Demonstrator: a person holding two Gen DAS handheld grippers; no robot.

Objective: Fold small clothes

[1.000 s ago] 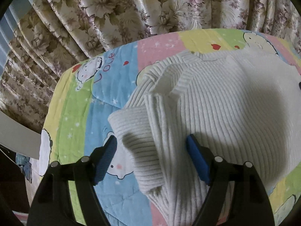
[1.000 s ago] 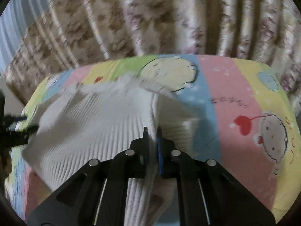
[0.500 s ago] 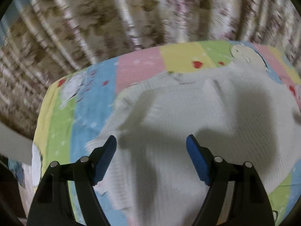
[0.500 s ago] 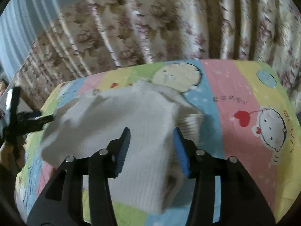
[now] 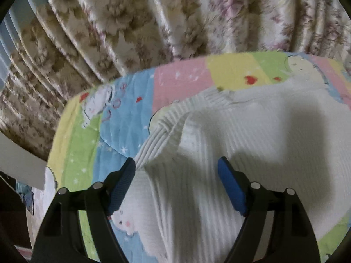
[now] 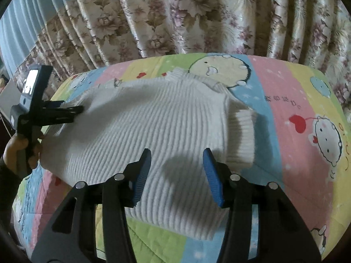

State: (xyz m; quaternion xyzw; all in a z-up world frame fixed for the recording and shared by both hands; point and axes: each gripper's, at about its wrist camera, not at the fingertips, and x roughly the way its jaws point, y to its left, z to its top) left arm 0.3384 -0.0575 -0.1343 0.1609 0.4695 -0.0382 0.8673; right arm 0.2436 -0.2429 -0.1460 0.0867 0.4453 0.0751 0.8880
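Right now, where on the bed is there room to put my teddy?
The quilt is bare to the right of the white sweater, out to the floral curtain. Another bare strip lies left of the sweater in the left wrist view. The middle is crowded: the sweater fills it, with both open grippers above.

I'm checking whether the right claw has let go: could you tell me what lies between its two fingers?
In the right wrist view, only the white sweater lies beneath the gap of the right claw; its blue pads, just opened, stand apart, gripping nothing.
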